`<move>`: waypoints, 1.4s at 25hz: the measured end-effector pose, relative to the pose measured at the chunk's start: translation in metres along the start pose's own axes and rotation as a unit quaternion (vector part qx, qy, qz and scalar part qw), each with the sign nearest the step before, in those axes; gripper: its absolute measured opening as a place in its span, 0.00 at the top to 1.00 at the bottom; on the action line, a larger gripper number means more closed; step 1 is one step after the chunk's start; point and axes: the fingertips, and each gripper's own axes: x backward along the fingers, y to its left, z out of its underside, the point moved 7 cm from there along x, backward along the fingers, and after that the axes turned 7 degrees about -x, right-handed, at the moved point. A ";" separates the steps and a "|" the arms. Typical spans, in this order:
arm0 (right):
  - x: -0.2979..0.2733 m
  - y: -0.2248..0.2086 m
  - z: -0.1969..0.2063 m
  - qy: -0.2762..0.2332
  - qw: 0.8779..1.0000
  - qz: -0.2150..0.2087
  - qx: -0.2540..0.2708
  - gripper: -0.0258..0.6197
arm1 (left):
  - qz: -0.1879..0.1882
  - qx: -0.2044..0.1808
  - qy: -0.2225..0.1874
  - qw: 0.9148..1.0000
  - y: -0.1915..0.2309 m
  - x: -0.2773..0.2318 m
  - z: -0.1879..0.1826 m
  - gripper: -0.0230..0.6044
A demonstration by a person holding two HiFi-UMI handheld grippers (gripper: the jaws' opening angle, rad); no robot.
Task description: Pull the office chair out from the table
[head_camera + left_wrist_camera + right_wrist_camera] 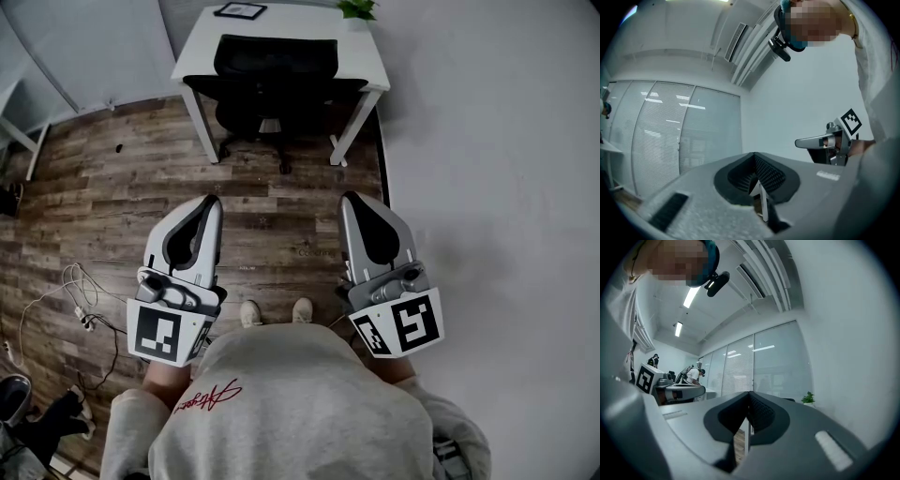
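Task not yet begun. We stand on the plank floor (122, 178), facing the desk (202, 42).

Chair (272, 70): straight ahead of both tongs and well apart from them, roughly on the line midway between the two. It is pushed in under the desk, backrest close against the near edge and base between the desk legs, the stowed position we are to undo.

Left tongs (212, 200): jaws together, nothing between them; in their own view (754, 157) the pads meet on empty air. Right tongs (349, 199): likewise shut and empty, pads meeting in their own view (749, 393). Both are held about level, side by side, pointing at the chair. We read this as a carry posture, since there is nothing within reach to grip.

Plant (357, 7) sits on the desk's far corner, beyond the right tongs. Cables (80, 300) lie on the floor out to the left of the left tongs, off our path.

Judgement: we must close the gap first, then open the tongs for the backrest.
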 end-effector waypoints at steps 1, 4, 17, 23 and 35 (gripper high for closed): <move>-0.001 0.002 0.001 0.000 1.000 0.003 -0.002 0.96 | 0.001 0.000 -0.001 1.000 0.002 0.001 0.000 0.97; 0.000 0.007 0.004 -0.005 1.000 0.013 -0.012 0.96 | 0.007 -0.001 -0.001 1.000 0.006 0.007 0.001 0.97; -0.009 0.053 0.018 -0.017 0.999 0.043 -0.009 0.96 | 0.031 -0.003 -0.010 0.999 0.039 0.038 0.011 0.97; -0.008 0.073 0.016 -0.018 0.999 0.049 -0.003 0.96 | 0.042 0.000 -0.014 0.999 0.046 0.050 0.011 0.97; -0.006 0.087 0.016 -0.028 0.998 0.048 0.006 0.96 | 0.039 0.004 -0.026 0.999 0.056 0.059 0.011 0.97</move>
